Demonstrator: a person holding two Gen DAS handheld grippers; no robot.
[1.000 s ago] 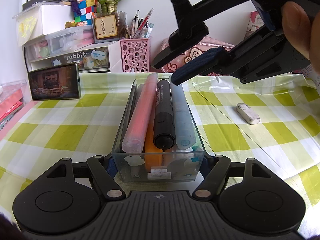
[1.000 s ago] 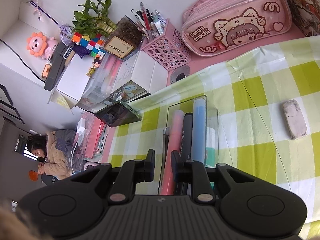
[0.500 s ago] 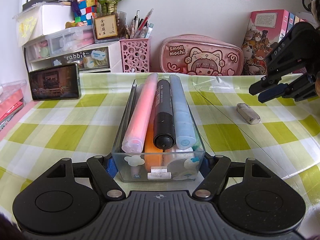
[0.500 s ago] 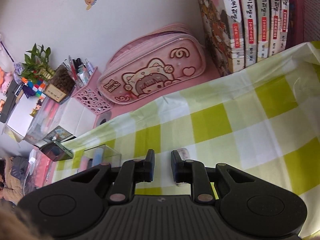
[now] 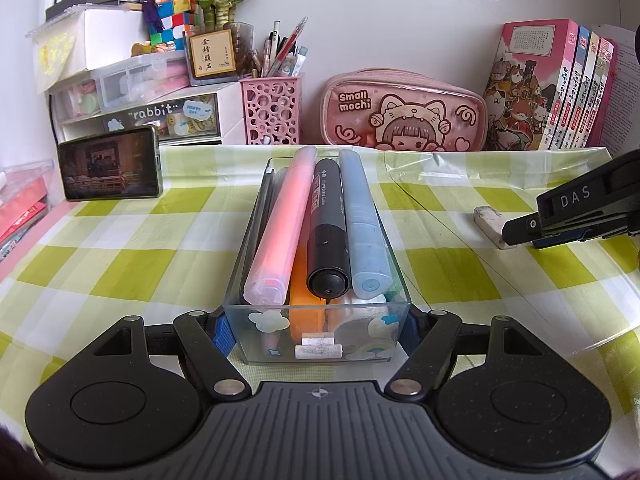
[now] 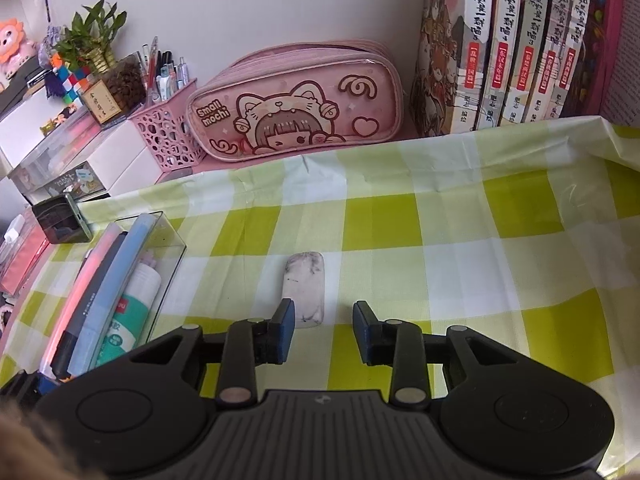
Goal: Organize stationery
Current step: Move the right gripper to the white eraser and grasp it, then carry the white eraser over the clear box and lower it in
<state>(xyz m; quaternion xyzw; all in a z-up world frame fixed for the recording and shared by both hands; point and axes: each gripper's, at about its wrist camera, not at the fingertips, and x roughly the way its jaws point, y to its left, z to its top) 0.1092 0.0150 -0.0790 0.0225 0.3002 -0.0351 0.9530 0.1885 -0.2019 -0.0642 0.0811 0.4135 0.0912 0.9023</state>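
Left gripper (image 5: 316, 334) is clamped on the near end of the clear rectangular plastic organiser box (image 5: 316, 344), one blue pad on each side wall, steadying it on the green-and-white checked tablecloth (image 5: 132, 256). The box is already loaded: a pink marker (image 5: 282, 224), a black marker (image 5: 327, 232) and a pale blue marker (image 5: 362, 224) lie lengthwise on top, with an orange item and a white tube partly hidden beneath them.

Right gripper (image 6: 324, 330) sits low over the cloth to the right of the box. Its jaws have just been opening and now stand apart, gripping nothing. The smudged white rectangular eraser (image 6: 305, 284) lies flat on the cloth, well apart from the box; its near end reaches between the blue fingertips (image 6: 285, 330), close to the left pad, with clear space on the right. Whether that pad touches it I cannot tell.

Step in hand, as I judge it: reaching for the eraser, the only loose item visible on the cloth.

Next move calls for:
- nudging the right gripper leftward so the eraser is centred between the pads
- dropping until the pads flank its long edges, then closing
- lifting it and carrying it left to the box, where free room looks scarce, perhaps only on top of the markers

Risk: a low, flat eraser could skid on the plastic cloth.
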